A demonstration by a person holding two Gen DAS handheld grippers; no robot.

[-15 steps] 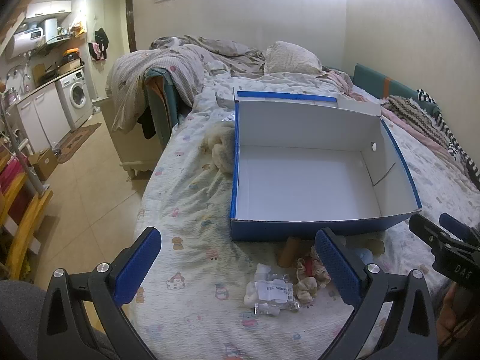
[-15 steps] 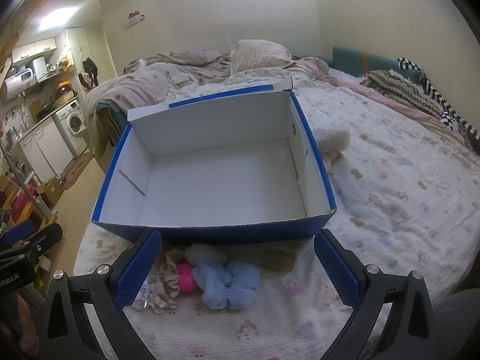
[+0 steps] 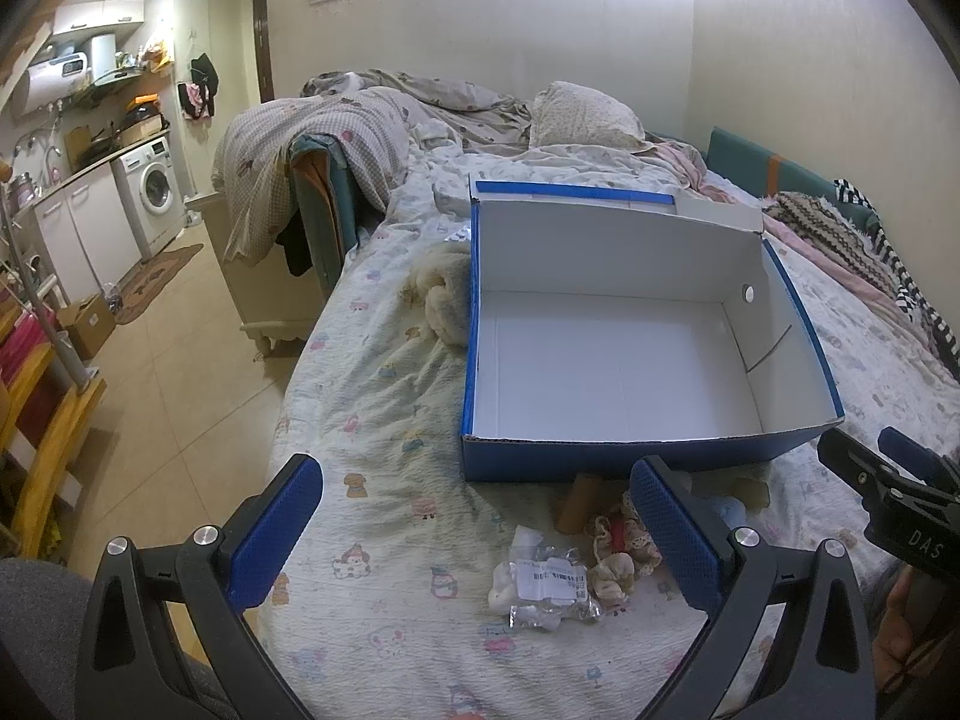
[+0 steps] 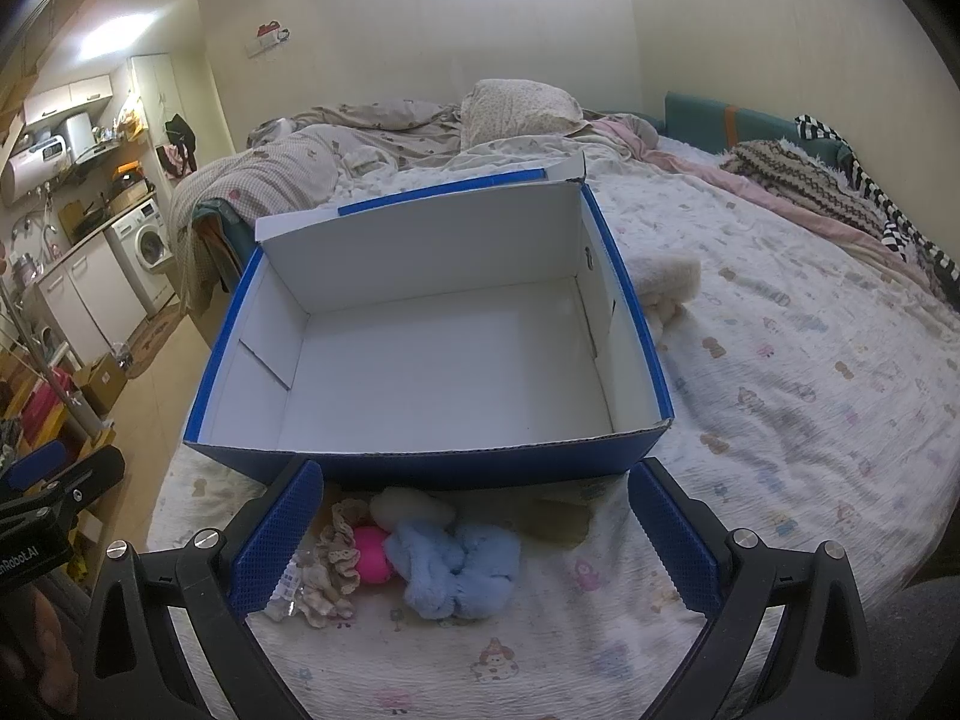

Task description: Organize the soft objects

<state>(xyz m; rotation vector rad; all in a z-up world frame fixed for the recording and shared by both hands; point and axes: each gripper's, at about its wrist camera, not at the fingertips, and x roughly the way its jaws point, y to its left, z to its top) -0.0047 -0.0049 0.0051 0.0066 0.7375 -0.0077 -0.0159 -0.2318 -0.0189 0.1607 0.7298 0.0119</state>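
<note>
The box (image 4: 420, 468) is blue outside, white inside; the bed sheet (image 4: 780, 420) is off-white with small pastel cartoon figures; the fluffy scrunchie (image 4: 456, 564) is pale blue, the ball (image 4: 372, 552) beside it hot pink; both tools' pads (image 3: 276, 534) are textured blue on black frames.

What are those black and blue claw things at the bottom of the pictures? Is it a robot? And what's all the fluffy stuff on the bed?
No robot here: a person holds a grabber tool in each hand, and each tool has a camera looking out along its two blue fingers. One picture is from the left gripper, the other from the right gripper. Both are wide open and hold nothing. They point at a bed with an empty blue box on it. In front of the box lies a little pile: a fluffy blue scrunchie, a pink ball, a lacy beige scrunchie and a crinkly plastic packet. A cream fluffy thing lies beside the box.
</note>
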